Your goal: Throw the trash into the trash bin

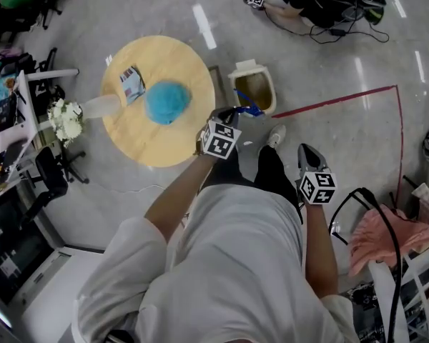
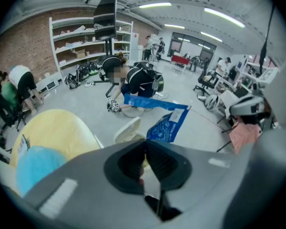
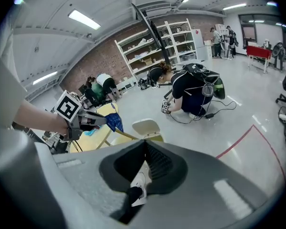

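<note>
**Blue printed wrapper point(image 2: 167, 123), creased and bearing a white label, pinched in the pressed-together jaws of the left gripper point(image 2: 145, 144) at the near rim of the trash bin point(image 1: 254, 88).**
Round wooden worktop point(image 1: 150, 138), left; cream bin on the floor beside it, lid raised; blue fluffy object point(image 1: 167, 101) and small packet point(image 1: 131, 83) on the worktop. Right gripper point(image 3: 145, 144), jaws closed and empty, hangs well apart.

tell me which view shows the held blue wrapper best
The left gripper view: the blue wrapper sits large mid-frame, print and white label visible, pinched by the left gripper. Head view shows a small strip; right gripper view, a small dark scrap.
</note>
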{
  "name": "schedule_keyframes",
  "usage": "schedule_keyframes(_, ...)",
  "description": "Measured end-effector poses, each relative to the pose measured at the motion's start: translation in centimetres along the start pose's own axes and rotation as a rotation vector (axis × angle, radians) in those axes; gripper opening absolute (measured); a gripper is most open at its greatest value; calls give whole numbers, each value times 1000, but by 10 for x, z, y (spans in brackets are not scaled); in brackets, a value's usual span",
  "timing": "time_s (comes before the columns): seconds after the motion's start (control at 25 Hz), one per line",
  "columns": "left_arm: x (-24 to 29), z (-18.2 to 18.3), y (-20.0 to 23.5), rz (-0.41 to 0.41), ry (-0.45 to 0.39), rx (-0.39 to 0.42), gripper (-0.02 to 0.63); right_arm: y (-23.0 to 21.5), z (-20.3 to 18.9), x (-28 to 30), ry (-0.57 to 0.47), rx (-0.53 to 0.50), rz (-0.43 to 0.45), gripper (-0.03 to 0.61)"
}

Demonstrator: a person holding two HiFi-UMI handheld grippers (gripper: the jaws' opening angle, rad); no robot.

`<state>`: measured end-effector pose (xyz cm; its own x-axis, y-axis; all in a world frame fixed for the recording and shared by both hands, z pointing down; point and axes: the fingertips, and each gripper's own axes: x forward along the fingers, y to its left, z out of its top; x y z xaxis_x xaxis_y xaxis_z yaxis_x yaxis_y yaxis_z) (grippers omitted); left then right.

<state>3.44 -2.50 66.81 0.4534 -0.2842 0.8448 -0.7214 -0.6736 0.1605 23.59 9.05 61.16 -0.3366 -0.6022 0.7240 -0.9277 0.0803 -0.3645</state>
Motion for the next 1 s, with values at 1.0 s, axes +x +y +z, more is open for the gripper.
schedule_keyframes(1.0,122,-45,-7,84,37,-121,12,-67,-54,48,81,14,24,2)
